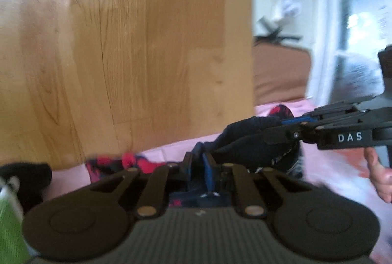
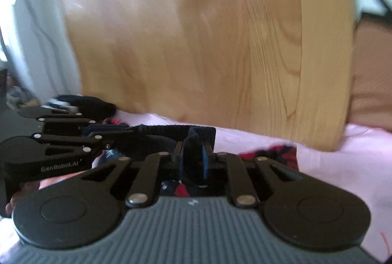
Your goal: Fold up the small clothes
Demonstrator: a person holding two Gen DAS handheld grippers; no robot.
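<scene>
The left hand-held gripper (image 1: 199, 161) has its jaws closed on one end of a dark garment (image 1: 245, 139). The right hand-held gripper (image 2: 196, 156), just beside it, pinches the other end, a bare hand (image 1: 378, 175) beneath its body.

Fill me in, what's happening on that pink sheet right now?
A person is working two hand-held claws over a pink sheet in front of a wooden board. Both the left claw and the right claw are clamped on the same dark navy garment, one at each end, holding it stretched between them just above the bedding. A red-and-dark patterned piece lies on the sheet beneath. The views are blurred, so the exact kind of garment is unclear.
</scene>
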